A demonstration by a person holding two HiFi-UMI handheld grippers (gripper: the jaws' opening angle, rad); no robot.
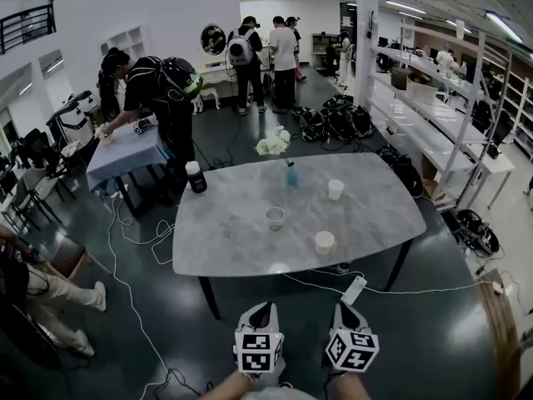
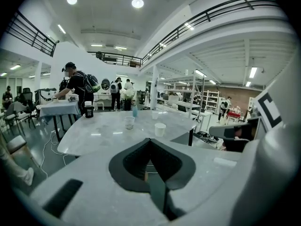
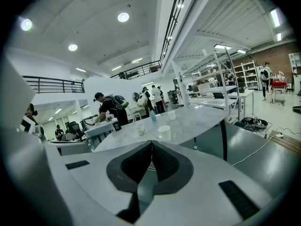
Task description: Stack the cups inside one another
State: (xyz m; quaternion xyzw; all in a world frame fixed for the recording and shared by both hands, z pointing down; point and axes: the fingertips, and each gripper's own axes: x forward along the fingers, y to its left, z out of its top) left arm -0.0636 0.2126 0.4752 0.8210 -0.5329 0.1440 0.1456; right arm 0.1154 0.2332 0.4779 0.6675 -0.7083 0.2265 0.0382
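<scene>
Three cups stand on the grey marble table (image 1: 225,240): a clear cup (image 1: 274,217) in the middle, a white cup (image 1: 325,242) nearer the front right, and another white cup (image 1: 336,189) farther back. My left gripper (image 1: 260,308) and right gripper (image 1: 346,309) hang side by side over the floor, short of the table's front edge and apart from every cup. Both are shut with nothing between the jaws. The left gripper view (image 2: 150,140) looks at the clear cup (image 2: 129,122) and near white cup (image 2: 160,129). The right gripper view (image 3: 151,142) faces the near white cup (image 3: 164,133).
A black bottle with a white cap (image 1: 196,177) and a blue vase with white flowers (image 1: 291,173) stand at the table's far side. A white cable and power block (image 1: 354,290) lie on the floor under the front edge. People stand behind, one at a cloth-covered table (image 1: 125,152).
</scene>
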